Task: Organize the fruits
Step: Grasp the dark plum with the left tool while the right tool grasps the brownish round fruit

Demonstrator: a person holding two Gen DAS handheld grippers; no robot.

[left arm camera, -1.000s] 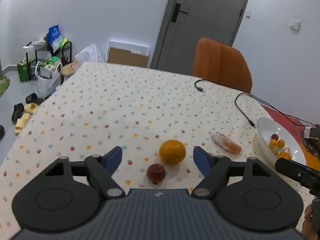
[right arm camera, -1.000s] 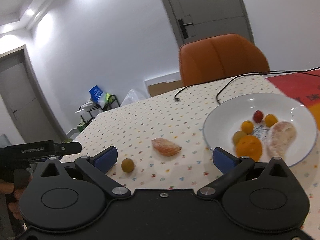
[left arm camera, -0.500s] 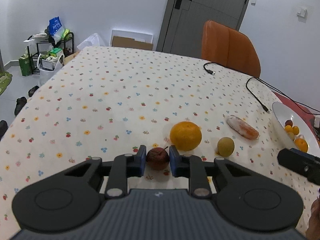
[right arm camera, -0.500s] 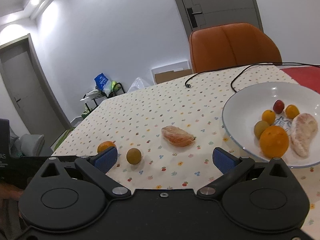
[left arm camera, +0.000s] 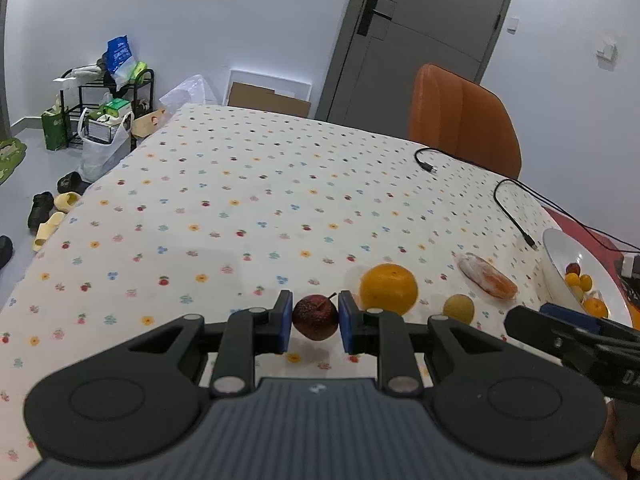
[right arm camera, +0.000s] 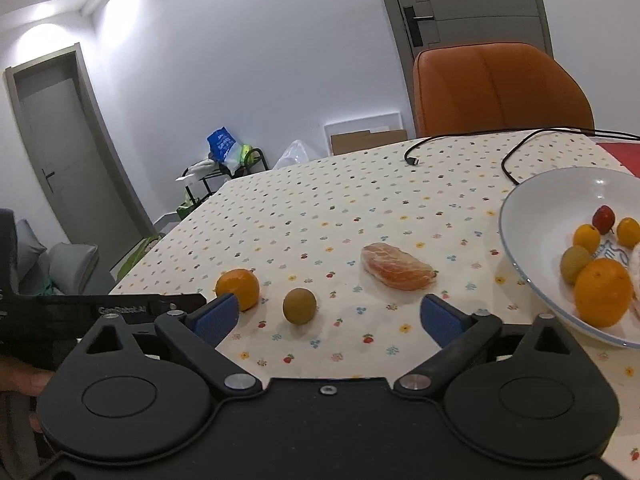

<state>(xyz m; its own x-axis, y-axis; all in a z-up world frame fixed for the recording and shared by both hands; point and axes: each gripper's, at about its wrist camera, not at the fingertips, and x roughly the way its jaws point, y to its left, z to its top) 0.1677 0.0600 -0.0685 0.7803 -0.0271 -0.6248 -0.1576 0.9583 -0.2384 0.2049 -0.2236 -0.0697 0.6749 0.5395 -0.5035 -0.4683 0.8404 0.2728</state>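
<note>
My left gripper point(left arm camera: 314, 322) is shut on a small dark red fruit point(left arm camera: 315, 316) with a stem, held just above the flowered tablecloth. An orange point(left arm camera: 388, 289), a small yellow-green fruit point(left arm camera: 458, 309) and a peeled citrus segment point(left arm camera: 486, 277) lie to its right. My right gripper point(right arm camera: 328, 318) is open and empty, low over the cloth, with the yellow-green fruit point(right arm camera: 299, 305) between its fingers and the segment point(right arm camera: 397, 266) ahead. The white bowl point(right arm camera: 532, 216) at the right holds several fruits.
Black cables point(left arm camera: 512, 216) lie on the table's far right. An orange chair point(left arm camera: 464, 120) stands behind the table. A red mat point(right arm camera: 624, 152) lies beyond the bowl. The left gripper's body point(right arm camera: 100, 312) shows at the left of the right wrist view.
My left gripper closed on the dark red fruit and lifted it slightly. My right gripper stayed open and shifted left, away from the bowl.
</note>
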